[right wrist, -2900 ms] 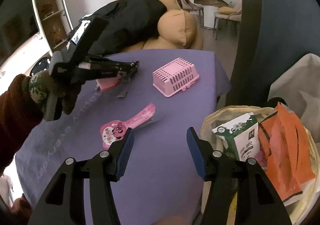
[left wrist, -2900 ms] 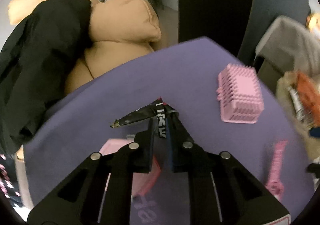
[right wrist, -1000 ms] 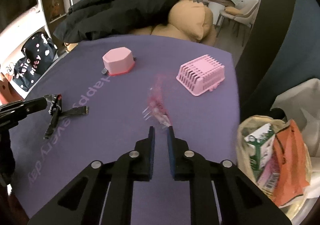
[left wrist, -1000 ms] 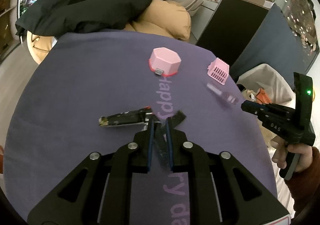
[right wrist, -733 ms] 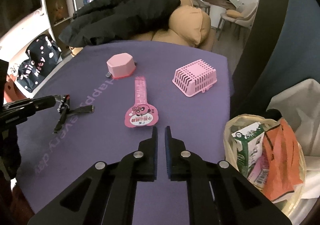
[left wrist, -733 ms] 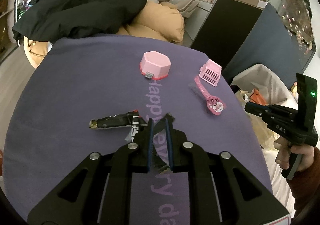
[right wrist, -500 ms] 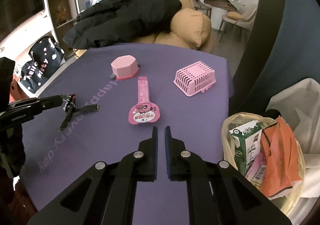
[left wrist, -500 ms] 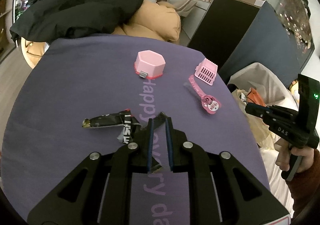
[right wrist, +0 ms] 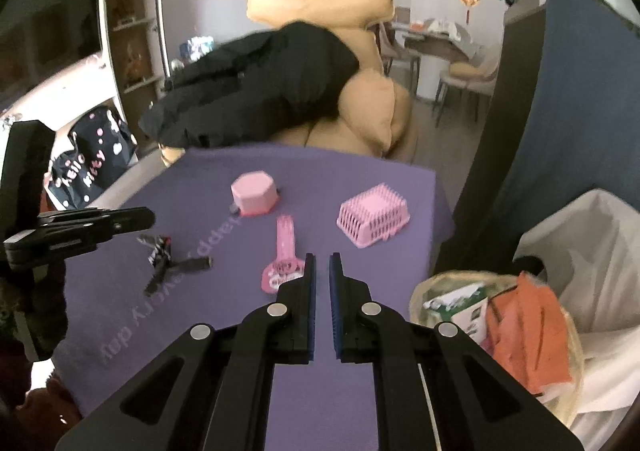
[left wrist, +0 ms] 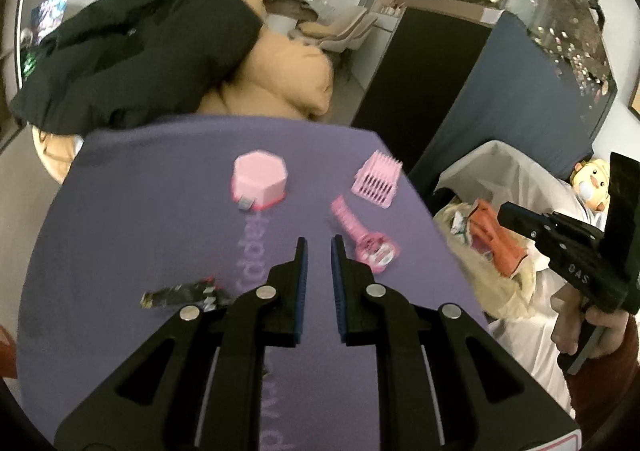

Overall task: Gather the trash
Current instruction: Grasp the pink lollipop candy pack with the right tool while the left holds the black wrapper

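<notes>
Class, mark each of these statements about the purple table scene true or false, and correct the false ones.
1. The dark wrappers lie on the purple tablecloth. True.
2. The left gripper grips a wrapper. False: nothing is between its jaws.
3. The pink slotted basket stands upright. False: it lies upside down.
4. The trash bag beside the table already holds a carton and orange packaging. True.
5. The pink paddle-shaped wrapper is inside the bag. False: it lies on the cloth.
</notes>
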The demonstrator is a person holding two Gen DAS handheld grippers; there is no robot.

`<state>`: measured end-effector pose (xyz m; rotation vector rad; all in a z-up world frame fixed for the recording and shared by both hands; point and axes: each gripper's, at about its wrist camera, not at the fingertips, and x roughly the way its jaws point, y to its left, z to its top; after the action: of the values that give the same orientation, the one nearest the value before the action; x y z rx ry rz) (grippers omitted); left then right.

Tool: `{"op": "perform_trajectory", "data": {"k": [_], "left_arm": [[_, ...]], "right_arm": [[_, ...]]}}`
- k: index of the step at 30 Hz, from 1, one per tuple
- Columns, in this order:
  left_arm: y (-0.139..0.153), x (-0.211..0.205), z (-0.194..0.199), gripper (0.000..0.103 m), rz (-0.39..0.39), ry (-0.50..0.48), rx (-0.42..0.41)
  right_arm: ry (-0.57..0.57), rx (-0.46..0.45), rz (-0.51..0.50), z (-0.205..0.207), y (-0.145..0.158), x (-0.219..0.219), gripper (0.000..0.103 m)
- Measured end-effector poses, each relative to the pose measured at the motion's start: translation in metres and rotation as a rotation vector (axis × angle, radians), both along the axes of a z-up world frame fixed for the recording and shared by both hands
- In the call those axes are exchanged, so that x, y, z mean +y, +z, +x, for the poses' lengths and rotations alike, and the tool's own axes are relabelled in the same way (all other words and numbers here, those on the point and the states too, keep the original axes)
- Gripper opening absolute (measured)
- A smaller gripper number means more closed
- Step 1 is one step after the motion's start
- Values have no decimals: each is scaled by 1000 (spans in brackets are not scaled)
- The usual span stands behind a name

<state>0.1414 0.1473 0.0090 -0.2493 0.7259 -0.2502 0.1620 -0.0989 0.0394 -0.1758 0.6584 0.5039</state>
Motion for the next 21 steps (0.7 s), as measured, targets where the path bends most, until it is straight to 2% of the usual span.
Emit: {"op": "perform_trajectory", "data": {"k": [3,6,8,10,11,12,14,16,21], "left_arm": [[12,-13,3,11,10,-12,-26],[16,-21,7,11,20,-14,-30],[15,-20,7,11,31,-8,-32],[10,-13,8,11,27,8,-19],[7,-8,7,11,24,18,-12],[4,-3,6,11,24,28,-6],[-3,11,3,11,22,54,6],[-11,27,0,11,17,88,12],[-29,65,-8,17,-21,153,37]], "right_arm": [[2,-22,10,-2,7,-10,8],[6,4,48,0,6,-18,8],[16,11,70,0,-1,-18,9],[47,58,50,5,-18,-7,10],[61,96,43,9,-28,-1,18],[73,128,42,12,-37,4,38],[101,195,45,19,-57,16,59],[114,231,15,25,-75,31,59],[88,218,-57,43,-98,63,59]]}}
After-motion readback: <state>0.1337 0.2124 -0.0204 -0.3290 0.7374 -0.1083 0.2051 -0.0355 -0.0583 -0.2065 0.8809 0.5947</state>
